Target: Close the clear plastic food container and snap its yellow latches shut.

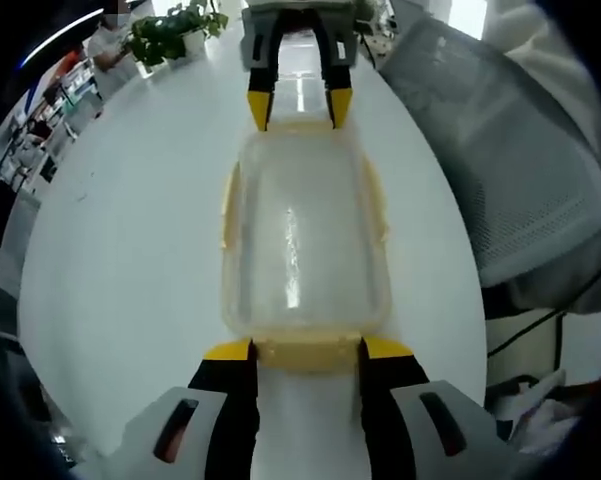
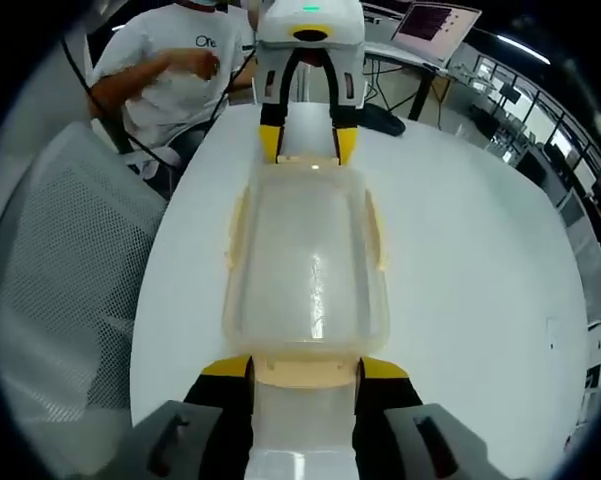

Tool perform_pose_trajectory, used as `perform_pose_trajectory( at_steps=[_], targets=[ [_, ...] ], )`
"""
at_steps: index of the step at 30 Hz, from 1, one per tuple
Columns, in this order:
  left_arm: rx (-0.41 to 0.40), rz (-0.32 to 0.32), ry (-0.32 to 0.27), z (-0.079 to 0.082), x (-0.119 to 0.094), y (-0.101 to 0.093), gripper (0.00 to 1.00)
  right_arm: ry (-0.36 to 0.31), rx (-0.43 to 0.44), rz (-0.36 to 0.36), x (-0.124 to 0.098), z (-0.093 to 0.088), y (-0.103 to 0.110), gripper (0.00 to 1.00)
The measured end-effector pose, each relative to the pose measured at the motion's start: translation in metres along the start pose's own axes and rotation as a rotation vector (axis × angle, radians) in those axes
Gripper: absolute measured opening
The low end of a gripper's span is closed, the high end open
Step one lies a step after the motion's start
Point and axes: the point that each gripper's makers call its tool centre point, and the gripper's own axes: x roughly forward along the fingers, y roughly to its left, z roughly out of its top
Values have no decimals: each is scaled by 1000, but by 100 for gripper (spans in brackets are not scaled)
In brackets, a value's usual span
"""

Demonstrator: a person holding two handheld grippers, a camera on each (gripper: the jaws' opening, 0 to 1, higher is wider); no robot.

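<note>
Container: clear rectangular plastic food container [image 1: 302, 240] with its lid seated on top, lying flat on the round white table [image 1: 130, 260], about midway across it.
Long axis: runs straight from one gripper to the other, so each short end of the container faces a gripper.
Latches: yellow latch on the short end [image 1: 302, 352] lies just past the left gripper's jaw tips; the opposite yellow end latch [image 2: 302, 370] lies just past the right gripper's; paler yellow flaps run along both long sides of the container. Whether any is snapped down I cannot tell.
Left gripper [image 1: 305, 350]: jaws spread wide, holding nothing, straddling its end of the container with the tips at the two corners.
Right gripper [image 2: 302, 368]: likewise spread and empty, tips at the corners of the opposite end.
Nearness: both sit equally close to the container, each nearest its own end latch.
Beyond the container: a grey mesh chair [image 2: 60, 280] stands beside the table; a person in a white shirt [image 2: 170, 70] sits past the far end.
</note>
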Motion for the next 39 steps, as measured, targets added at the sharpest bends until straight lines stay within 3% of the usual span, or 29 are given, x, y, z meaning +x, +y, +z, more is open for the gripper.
perform_pose_trajectory(
  at_steps=[17,32,39],
  targets=[
    [-5,23,12,24,-26,-11,37,-27,-34,-6,-41,6,10,37],
    [0,51,29,65,-51,-14,37,-70,-35,-10,-82,-3,15,37],
    [10,58,39,86,-53,-14,37,-73,-36,-26,-99,-14,17,37]
  ],
)
